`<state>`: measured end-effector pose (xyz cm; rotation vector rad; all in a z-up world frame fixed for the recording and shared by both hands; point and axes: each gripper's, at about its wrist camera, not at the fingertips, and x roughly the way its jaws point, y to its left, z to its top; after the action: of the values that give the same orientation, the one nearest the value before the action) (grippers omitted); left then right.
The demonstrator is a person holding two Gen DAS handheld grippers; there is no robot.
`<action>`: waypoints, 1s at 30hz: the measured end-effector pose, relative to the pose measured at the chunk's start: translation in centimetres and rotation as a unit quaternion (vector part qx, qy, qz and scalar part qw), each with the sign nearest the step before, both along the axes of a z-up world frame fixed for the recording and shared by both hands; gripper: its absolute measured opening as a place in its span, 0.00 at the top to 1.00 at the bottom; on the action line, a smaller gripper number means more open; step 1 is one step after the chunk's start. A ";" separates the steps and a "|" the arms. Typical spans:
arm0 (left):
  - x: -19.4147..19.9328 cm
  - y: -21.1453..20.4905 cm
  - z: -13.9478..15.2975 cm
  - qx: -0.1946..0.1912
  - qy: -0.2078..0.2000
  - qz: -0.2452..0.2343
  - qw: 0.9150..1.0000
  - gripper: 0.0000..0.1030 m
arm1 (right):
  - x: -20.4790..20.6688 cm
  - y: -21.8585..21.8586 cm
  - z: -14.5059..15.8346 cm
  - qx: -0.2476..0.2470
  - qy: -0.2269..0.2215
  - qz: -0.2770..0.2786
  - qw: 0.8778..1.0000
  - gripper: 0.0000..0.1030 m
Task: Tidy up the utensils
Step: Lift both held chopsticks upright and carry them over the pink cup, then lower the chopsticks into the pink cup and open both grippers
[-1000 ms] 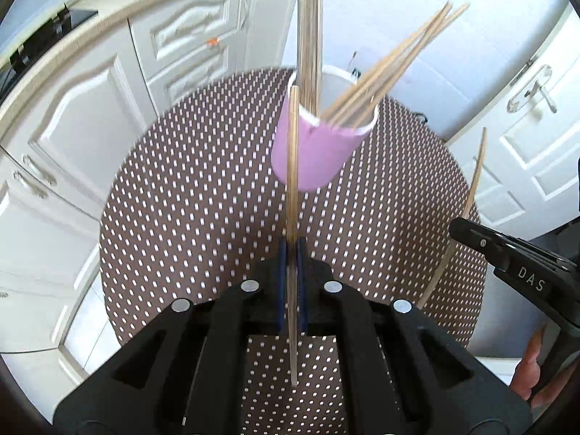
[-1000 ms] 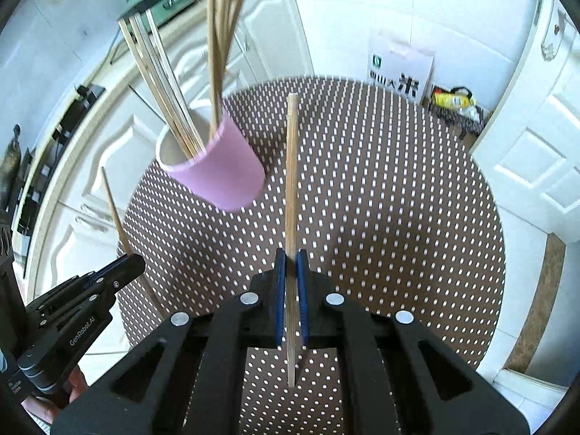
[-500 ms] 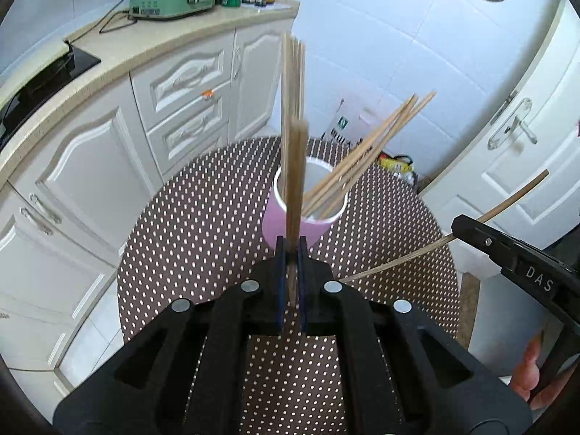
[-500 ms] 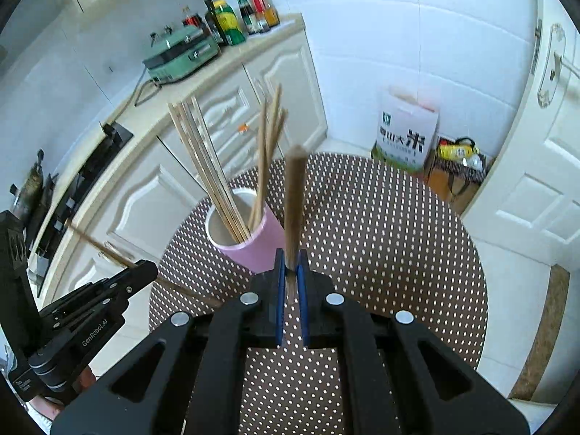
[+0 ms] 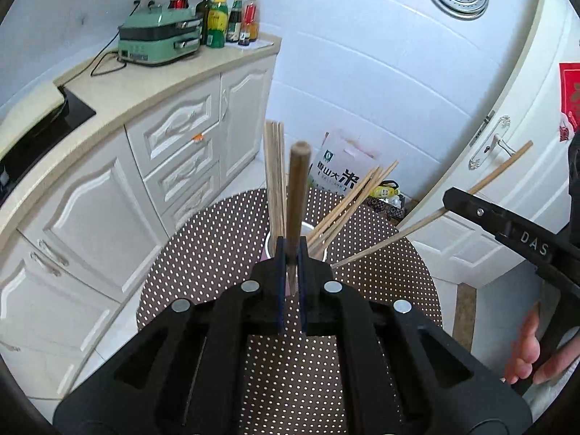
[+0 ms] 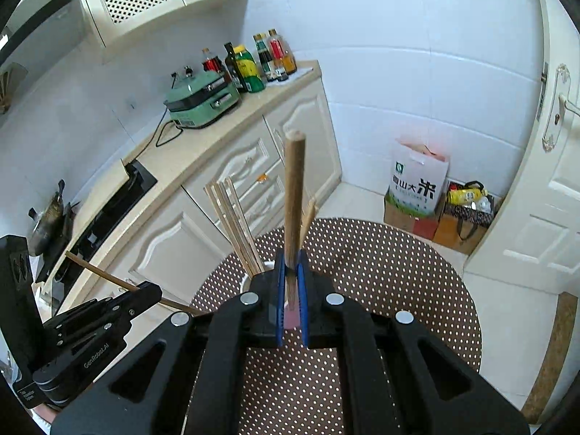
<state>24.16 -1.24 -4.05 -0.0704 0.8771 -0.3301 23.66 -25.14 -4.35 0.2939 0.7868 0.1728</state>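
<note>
the left gripper is pressed together on one brown chopstick, and this stick points up and away from it, its round end above the cup. the right gripper is also pinching a single chopstick, which stands nearly upright between the blue pads. in the left wrist view the right gripper comes in from the right edge, with its stick slanted across, the low end above the right part of the round table. a hand holds that tool from below. in the right wrist view the left gripper shows at the left, and its stick goes up to the left. both tools are above the near side of the table, which has a brown cloth with white dots. the pink cup with a white rim stands about at the middle of the table, mostly hidden behind the fingers. inside it one bundle of pale chopsticks stands straight at the left part of the rim and another bundle leans to the right. behind the table there are cream cabinets, a green appliance and bottles on the counter, and a rice bag on the floor beside the white door.
</note>
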 end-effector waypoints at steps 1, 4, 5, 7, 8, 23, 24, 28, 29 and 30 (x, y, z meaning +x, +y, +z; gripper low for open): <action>0.1 -0.1 0.3 0.002 -0.001 -0.003 1.000 0.95 | 0.1 0.2 0.3 0.001 -0.003 0.002 1.000 0.95; 0.3 -0.3 1.3 0.010 -0.006 -0.012 1.000 0.95 | 0.5 0.4 0.7 0.003 -0.009 0.007 1.000 0.95; 0.3 -0.3 1.6 0.011 -0.008 -0.014 1.000 0.95 | 0.6 0.5 0.8 0.004 -0.009 0.008 1.000 0.95; 0.5 -0.3 2.2 0.011 -0.012 -0.017 1.000 0.95 | 0.8 0.8 0.9 0.006 -0.011 0.012 1.000 0.95; 0.6 -0.2 2.5 0.010 -0.015 -0.018 1.000 0.95 | 1.0 0.9 0.9 0.005 -0.011 0.013 1.000 0.95; 4.3 -1.0 -0.2 0.032 0.011 -0.010 0.999 0.94 | 3.8 2.8 -2.4 -0.002 0.037 0.027 0.999 0.95; 4.5 -1.1 -0.6 0.035 0.015 -0.011 0.999 0.94 | 4.0 2.9 -2.8 -0.004 0.041 0.028 0.999 0.95; 5.8 -1.4 -2.1 0.045 0.034 -0.012 0.998 0.94 | 5.0 3.4 -4.4 -0.010 0.063 0.031 0.998 0.95; 6.1 -1.4 -2.6 0.048 0.040 -0.013 0.998 0.94 | 5.2 3.5 -4.7 -0.010 0.067 0.031 0.997 0.95; 6.4 -1.5 -3.0 0.049 0.046 -0.013 0.998 0.94 | 5.4 3.6 -5.1 -0.012 0.072 0.031 0.997 0.95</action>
<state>30.59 -2.72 -7.04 0.0172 0.9840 -0.3103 29.09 -21.55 -9.45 0.2612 0.9404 0.2028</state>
